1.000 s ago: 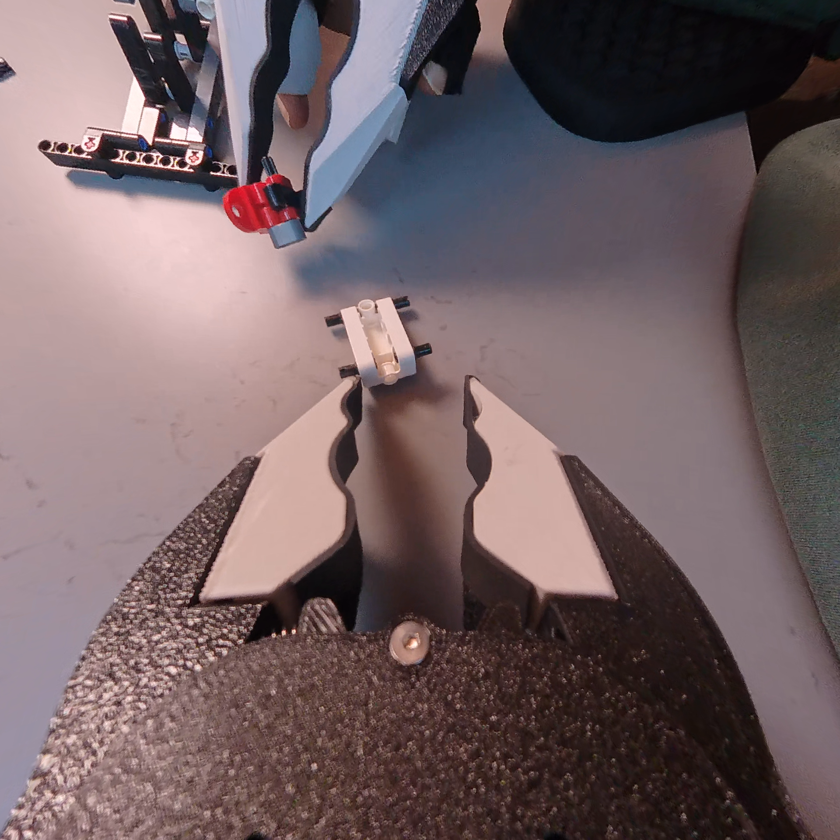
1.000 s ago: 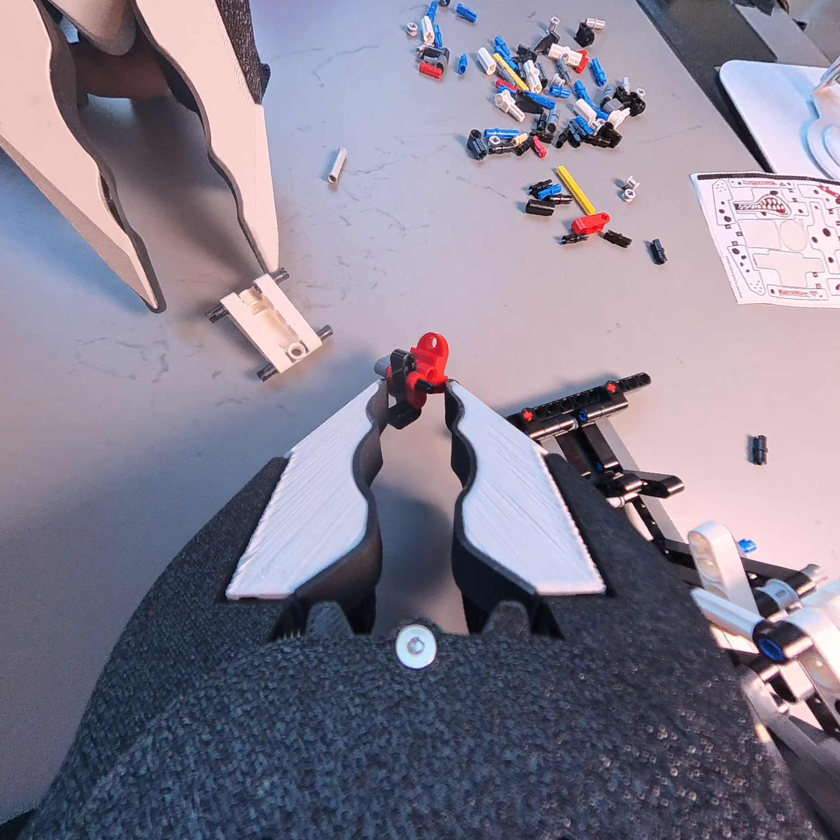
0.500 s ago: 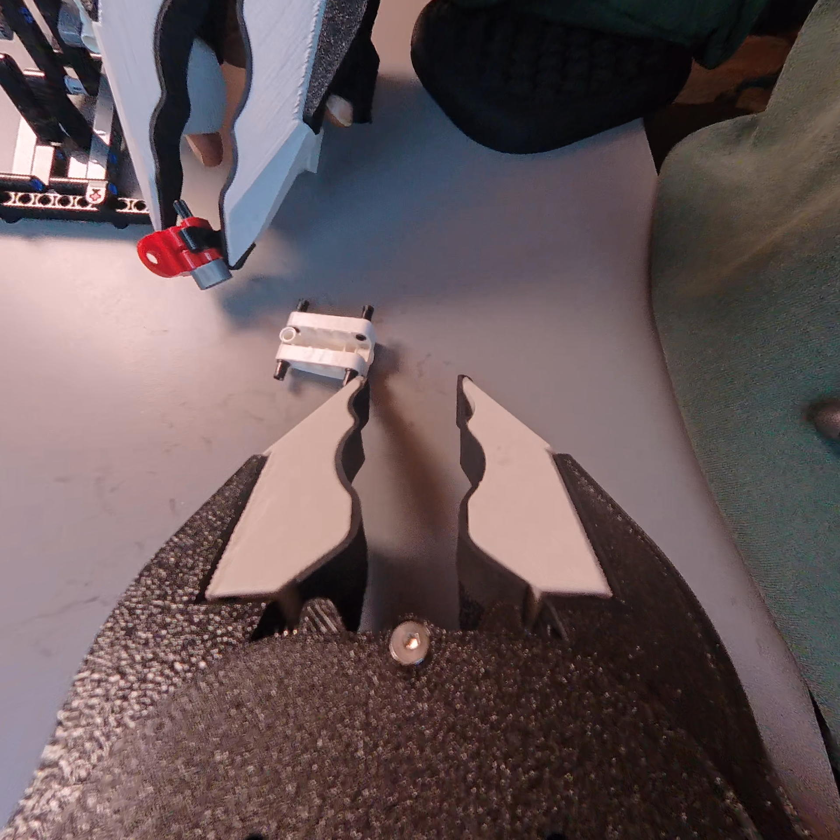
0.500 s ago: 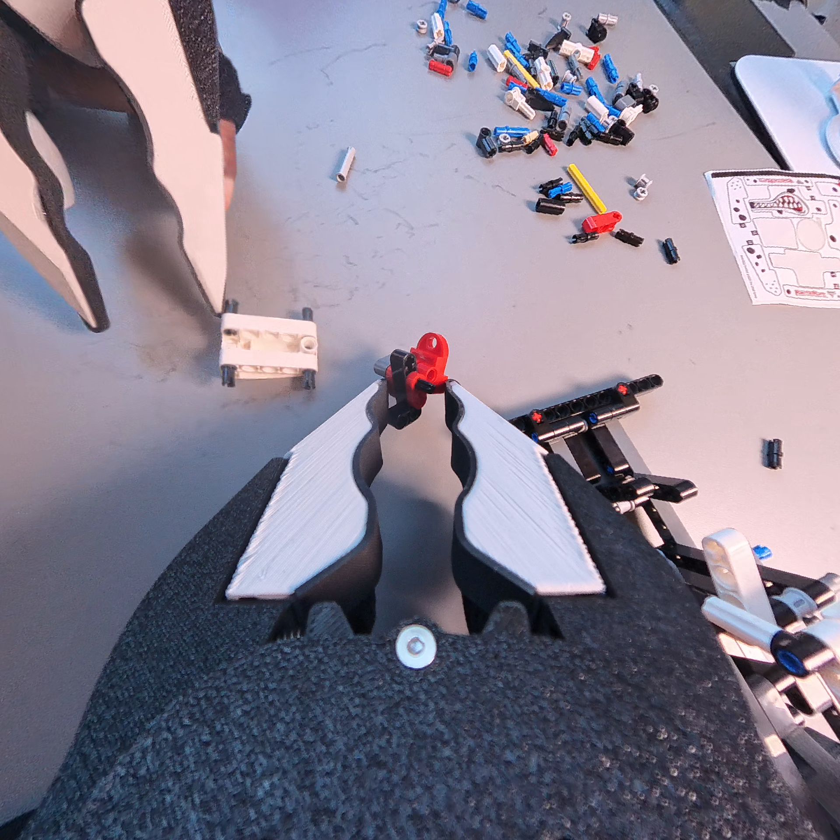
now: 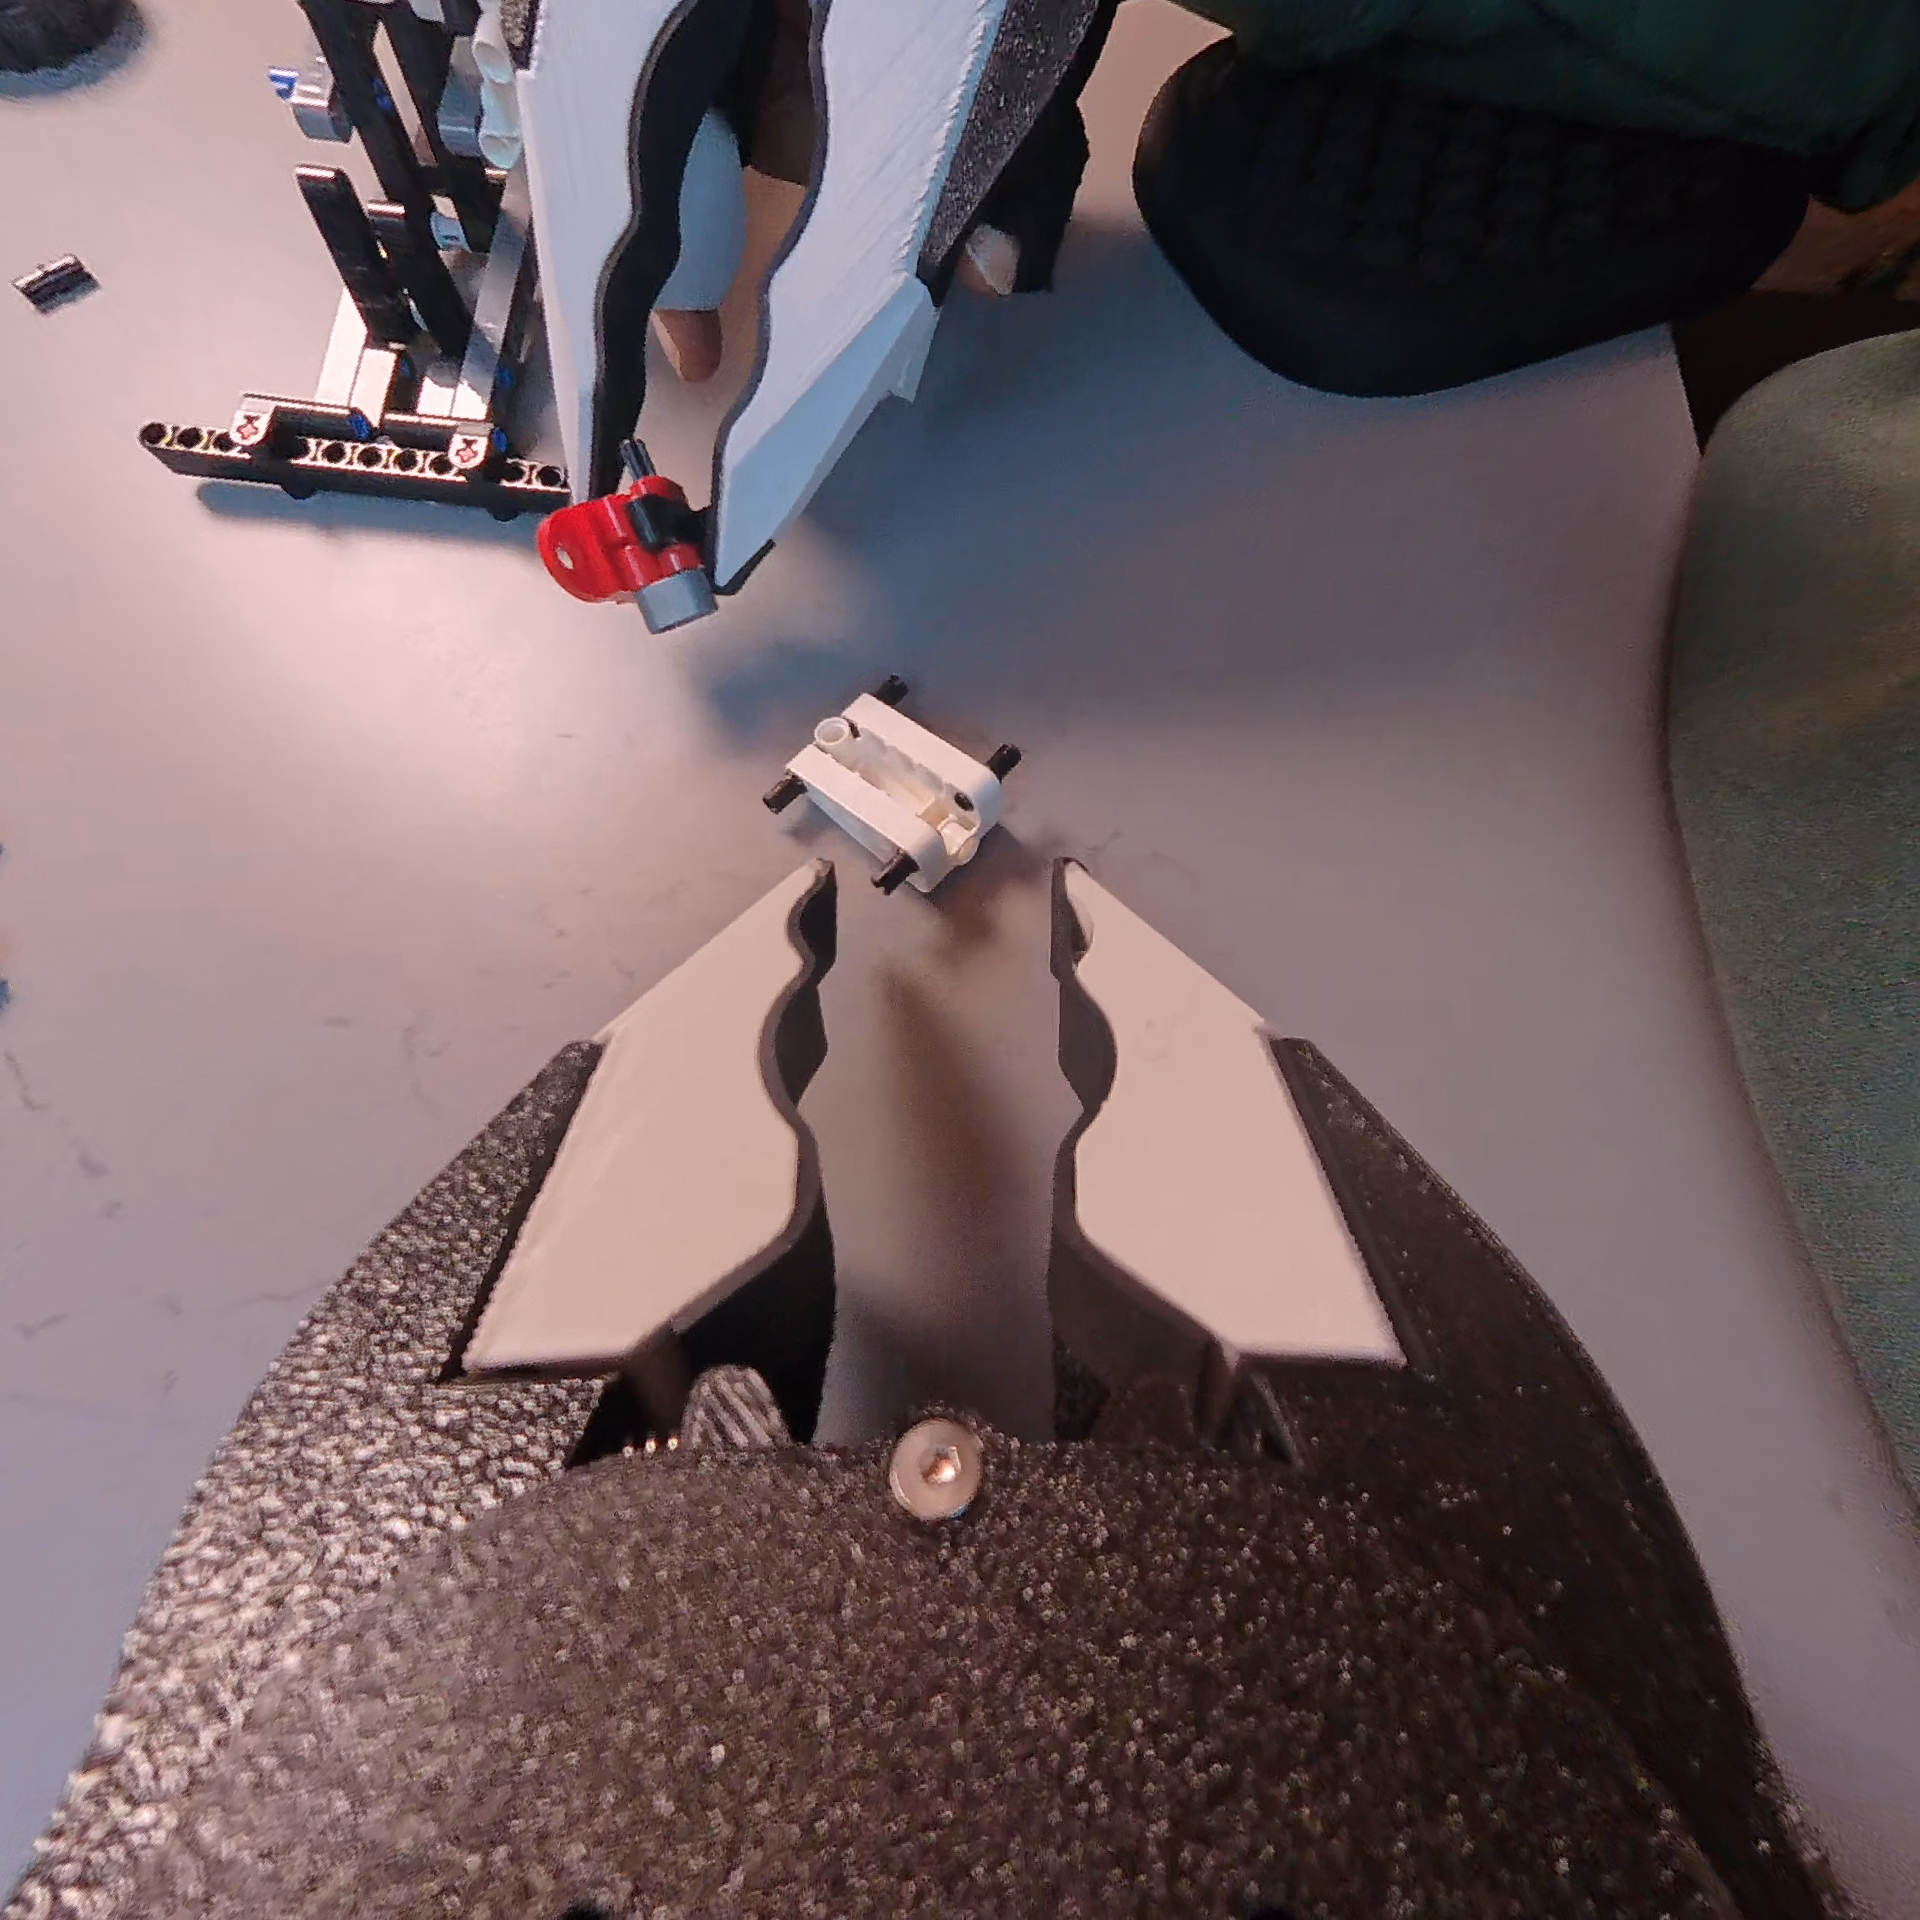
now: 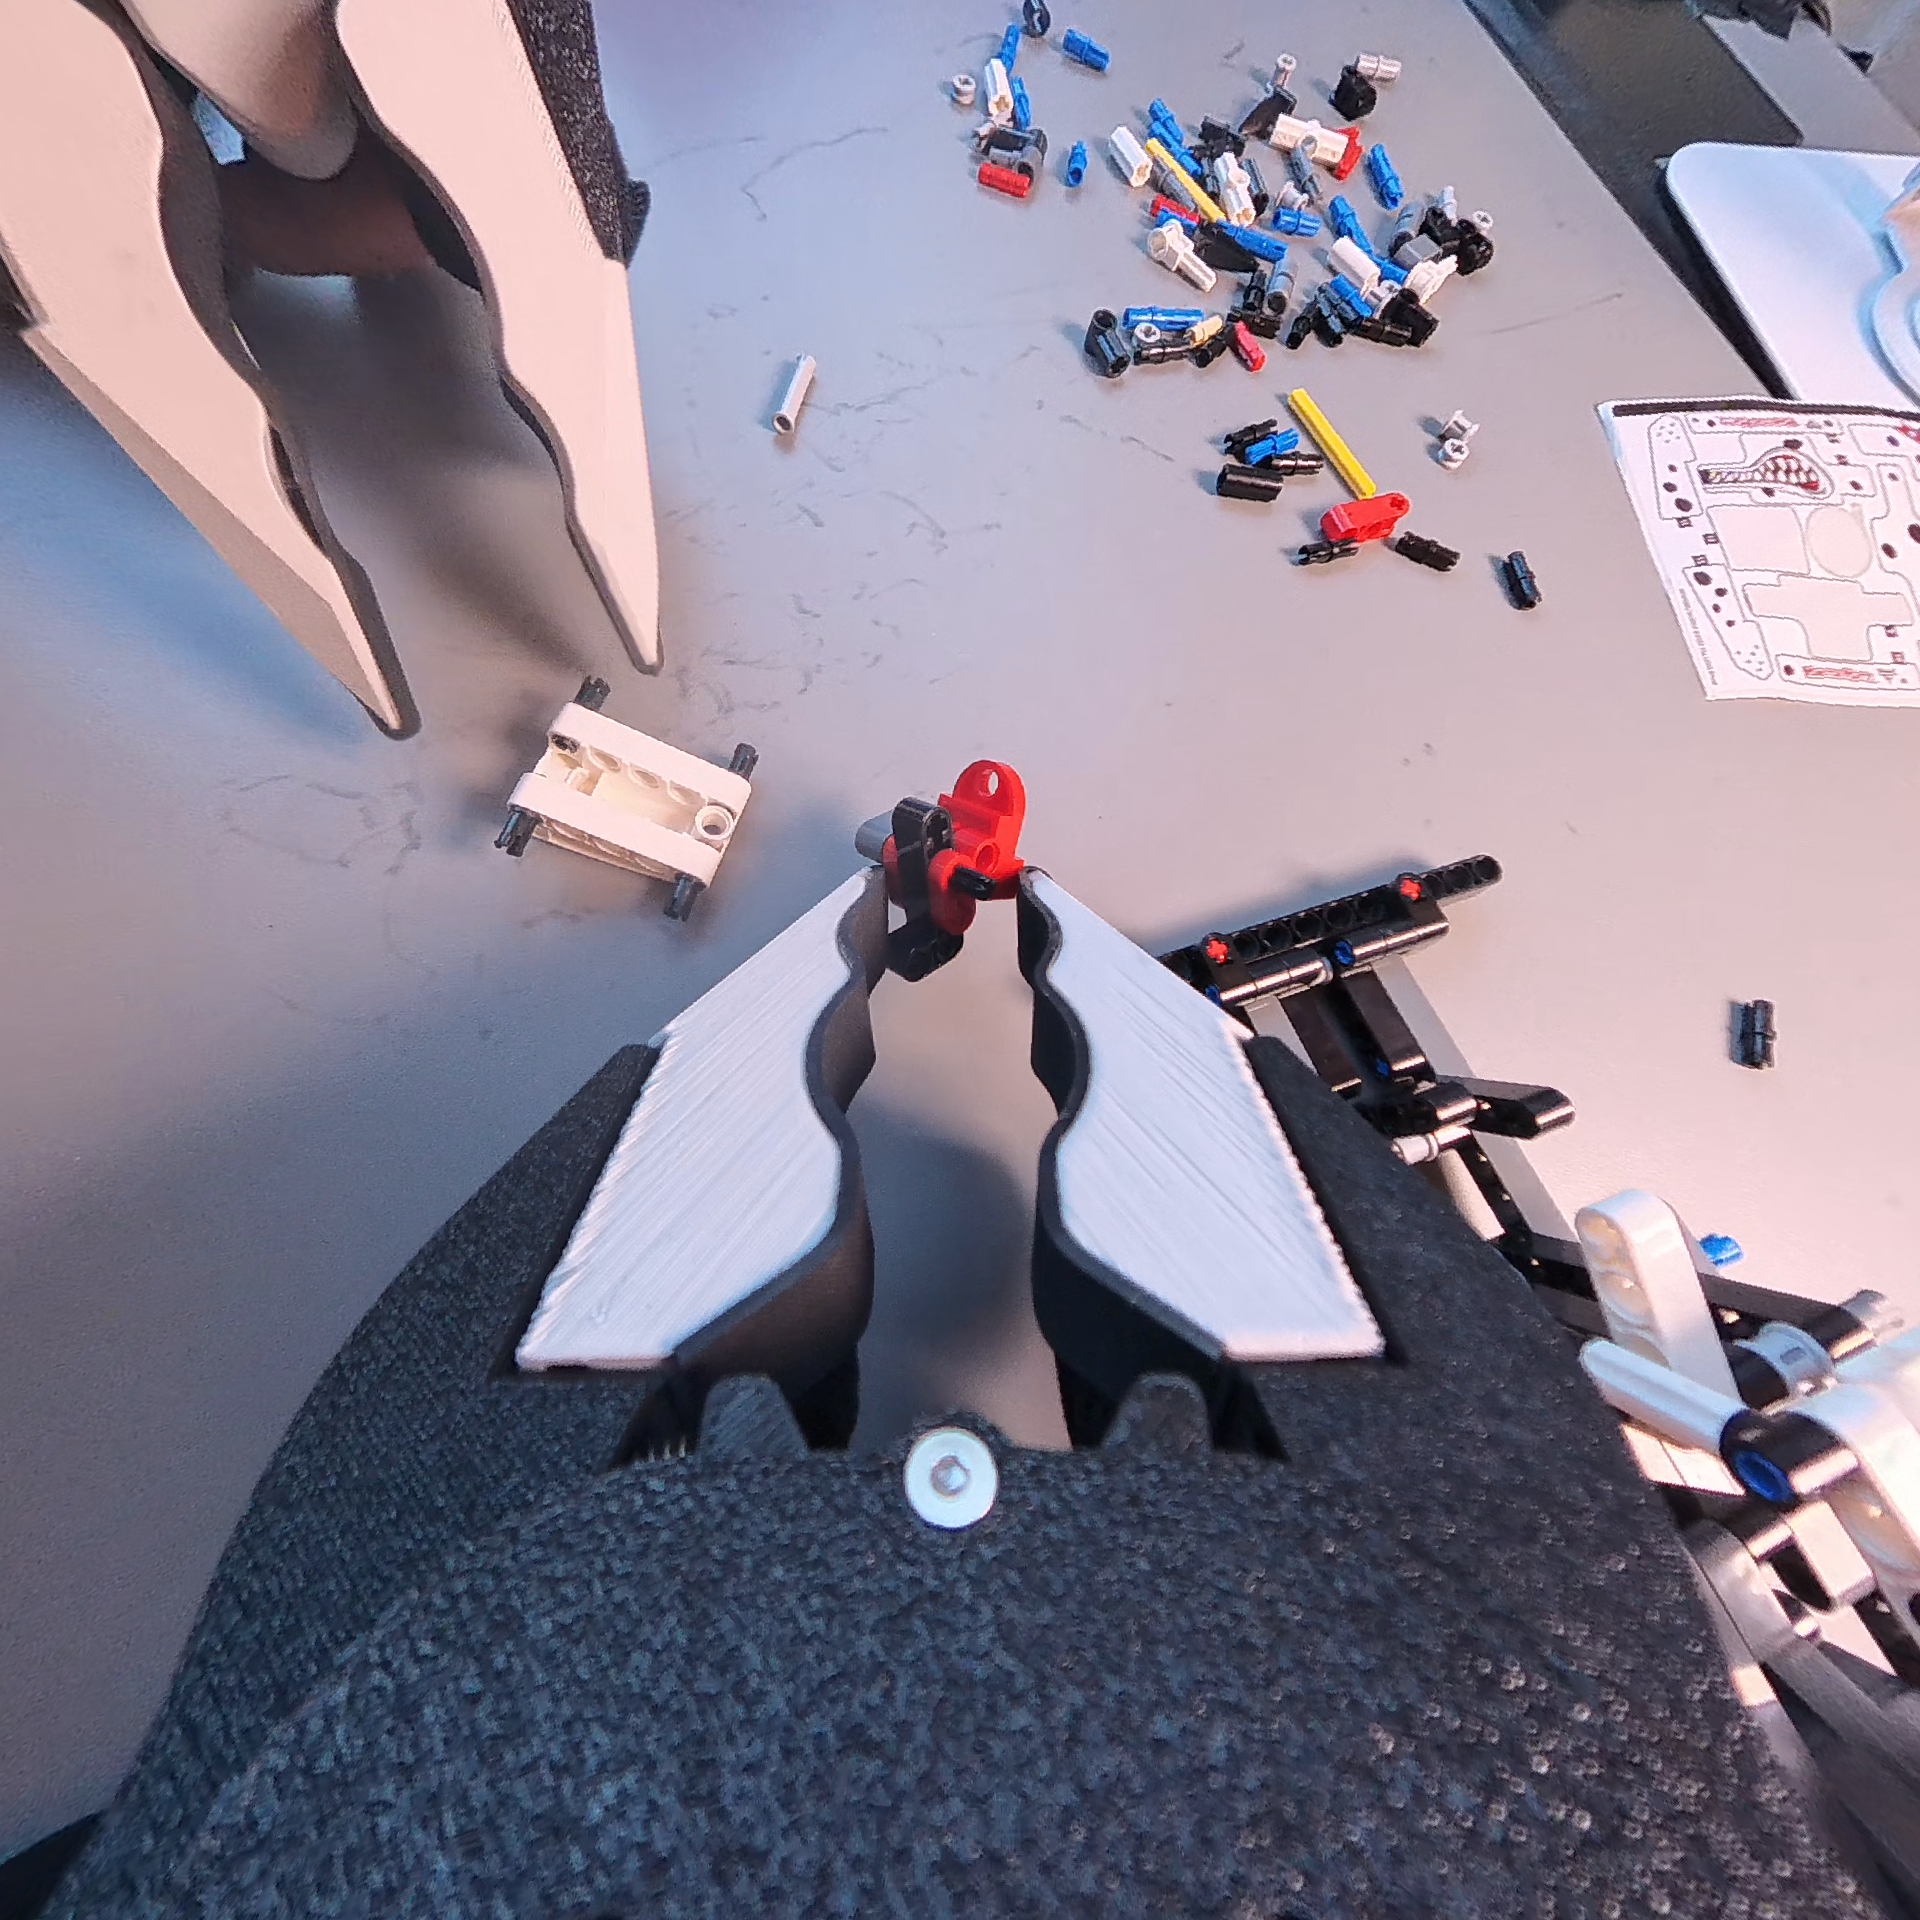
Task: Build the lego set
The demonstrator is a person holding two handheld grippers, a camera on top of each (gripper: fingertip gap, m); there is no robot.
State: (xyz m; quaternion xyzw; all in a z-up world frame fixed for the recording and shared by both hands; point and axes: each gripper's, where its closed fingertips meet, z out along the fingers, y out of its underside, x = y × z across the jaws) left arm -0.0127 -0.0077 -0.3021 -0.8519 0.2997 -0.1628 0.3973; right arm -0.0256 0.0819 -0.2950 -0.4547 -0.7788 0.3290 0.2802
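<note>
Two grippers over the grey desk [image 6: 1039, 644]. The right gripper [image 6: 951, 883] has its fingers pinched on a small red and black piece [image 6: 951, 847], carried clear of the surface, with a grey stub poking out of it. The left gripper [image 5: 940, 878] has its fingers spread with nothing between them, tips just short of a white frame piece [image 5: 899, 790] that lies flat on the desk with black pins sticking out at its corners. From the right wrist view that white frame piece [image 6: 629, 795] sits just beside the left gripper [image 6: 525, 696] tips. A black beam assembly [image 6: 1351, 966] lies beside the right gripper, joined to white parts nearer the desk's near edge. Towards the far edge, a scatter of loose pieces [image 6: 1257, 239] in blue, black, white and red, one yellow axle [image 6: 1330, 442] among them, and a sticker sheet [image 6: 1777, 540] near the right edge.
</note>
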